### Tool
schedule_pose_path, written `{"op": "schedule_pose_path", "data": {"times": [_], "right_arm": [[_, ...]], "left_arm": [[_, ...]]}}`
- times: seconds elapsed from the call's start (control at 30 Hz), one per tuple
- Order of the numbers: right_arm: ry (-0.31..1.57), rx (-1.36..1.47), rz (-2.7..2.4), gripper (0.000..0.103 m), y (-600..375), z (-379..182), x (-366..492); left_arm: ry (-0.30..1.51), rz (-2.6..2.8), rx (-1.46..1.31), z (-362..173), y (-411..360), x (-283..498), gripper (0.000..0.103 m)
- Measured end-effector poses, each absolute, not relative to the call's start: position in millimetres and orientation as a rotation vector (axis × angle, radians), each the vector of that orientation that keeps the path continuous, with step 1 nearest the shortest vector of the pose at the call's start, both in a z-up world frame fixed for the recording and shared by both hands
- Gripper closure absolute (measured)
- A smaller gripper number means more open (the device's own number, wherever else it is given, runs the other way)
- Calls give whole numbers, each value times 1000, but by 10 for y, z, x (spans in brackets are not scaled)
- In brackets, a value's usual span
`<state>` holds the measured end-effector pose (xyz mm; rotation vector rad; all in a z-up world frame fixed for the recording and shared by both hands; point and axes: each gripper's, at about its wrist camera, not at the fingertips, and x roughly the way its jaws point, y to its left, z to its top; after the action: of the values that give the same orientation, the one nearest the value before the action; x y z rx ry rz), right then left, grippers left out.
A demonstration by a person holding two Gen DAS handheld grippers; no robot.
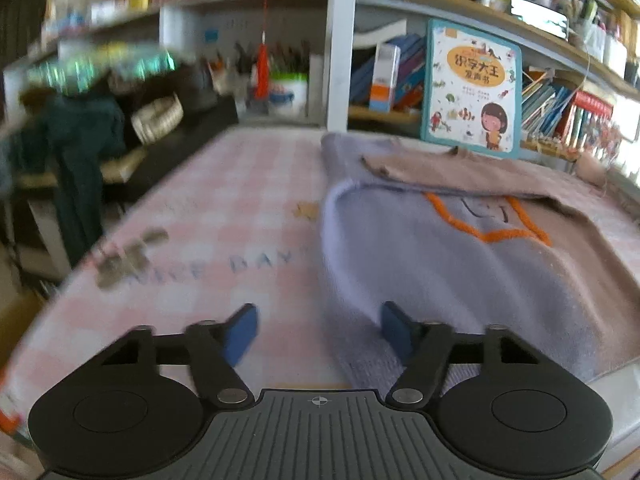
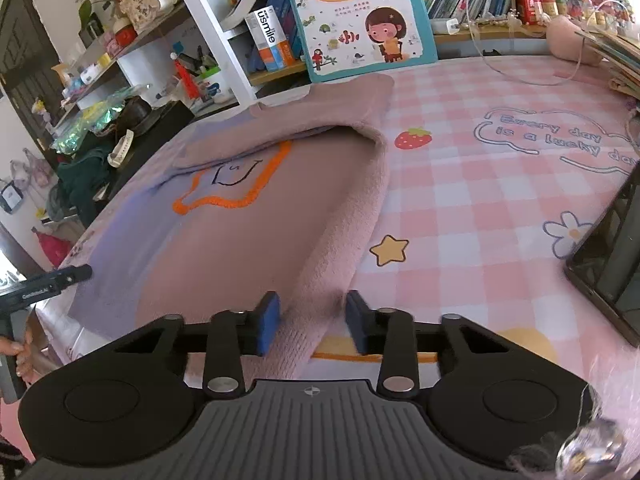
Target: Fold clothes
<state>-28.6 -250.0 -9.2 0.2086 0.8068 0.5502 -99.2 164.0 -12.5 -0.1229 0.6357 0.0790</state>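
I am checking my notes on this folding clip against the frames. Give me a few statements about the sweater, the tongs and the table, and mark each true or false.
1. Both tongs are open. True: the left tongs and right tongs hold nothing.
2. The sweater bears an orange outline. True.
3. The sweater hangs on a hanger. False: it lies on the pink checked tablecloth.
4. The picture book lies flat on the sweater. False: it stands against the shelf behind it.
5. A strawberry print lies to the right of the sweater in the right wrist view. True.
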Motion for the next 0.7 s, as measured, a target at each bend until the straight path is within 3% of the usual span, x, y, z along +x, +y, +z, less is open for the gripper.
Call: {"op": "schedule_pose_path", "data": {"times": [0.07, 0.1, 0.13, 0.37, 0.47, 0.53, 0.6, 0.7], "right_arm": [[809, 210, 557, 85, -2479, -104, -247], [813, 222, 564, 87, -2479, -106, -224], [799, 243, 577, 88, -2489, -90, -222], [718, 323, 627, 89, -2554, 52, -258], [792, 335, 606, 88, -2575, -47, -180], [837, 357, 593, 82, -2609, -124, -137], [844, 397, 602, 79, -2657, -165, -127], [857, 450, 627, 73, -2666, -188, -84]], "left_arm": [[630, 46, -151, -131, 1643, -959, 73], [628, 24, -169, -124, 1640, -942, 92], [612, 4, -193, -99, 1635, -938, 95], [571, -62, -205, 74, 1551, -958, 95], [607, -70, -282, -5, 1665, -962, 87], [631, -76, -333, -59, 1741, -964, 68], [655, -82, -384, -112, 1817, -966, 62], [660, -90, -423, -143, 1850, -958, 64]]}}
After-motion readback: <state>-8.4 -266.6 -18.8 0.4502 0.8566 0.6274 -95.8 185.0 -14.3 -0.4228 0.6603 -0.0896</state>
